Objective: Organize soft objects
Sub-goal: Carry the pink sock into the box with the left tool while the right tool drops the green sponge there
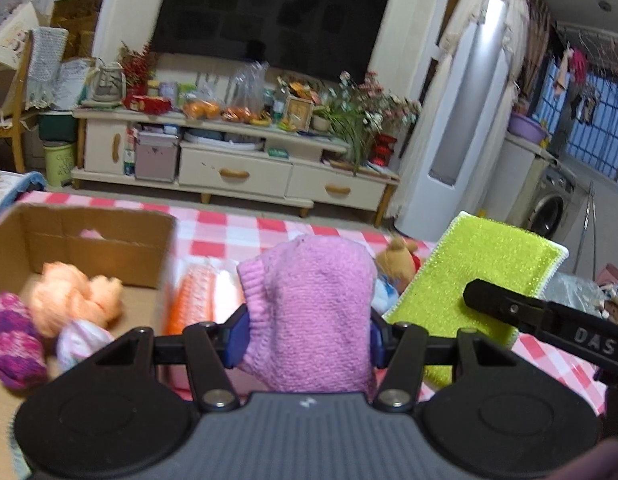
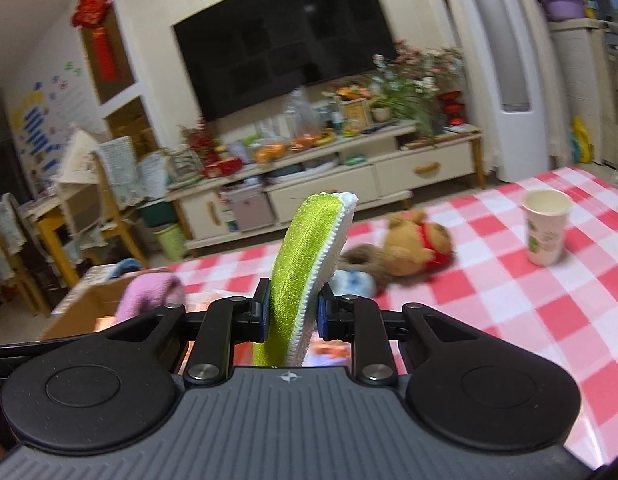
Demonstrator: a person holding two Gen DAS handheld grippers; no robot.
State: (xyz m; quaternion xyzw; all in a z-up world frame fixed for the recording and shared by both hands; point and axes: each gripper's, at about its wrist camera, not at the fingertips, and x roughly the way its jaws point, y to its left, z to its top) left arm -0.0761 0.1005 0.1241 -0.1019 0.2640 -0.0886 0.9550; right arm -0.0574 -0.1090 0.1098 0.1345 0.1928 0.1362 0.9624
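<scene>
The pink knitted piece (image 1: 309, 312) is clamped upright in the left gripper (image 1: 309, 334), right of the cardboard box (image 1: 97, 236), the nearer hand to it. The green cloth (image 2: 305, 276) is pinched upright by the right gripper (image 2: 293, 316).

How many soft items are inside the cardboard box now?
4 visible: purple knit piece front left, orange one middle, pale one before it, pink one at the back. Others may be hidden.
</scene>
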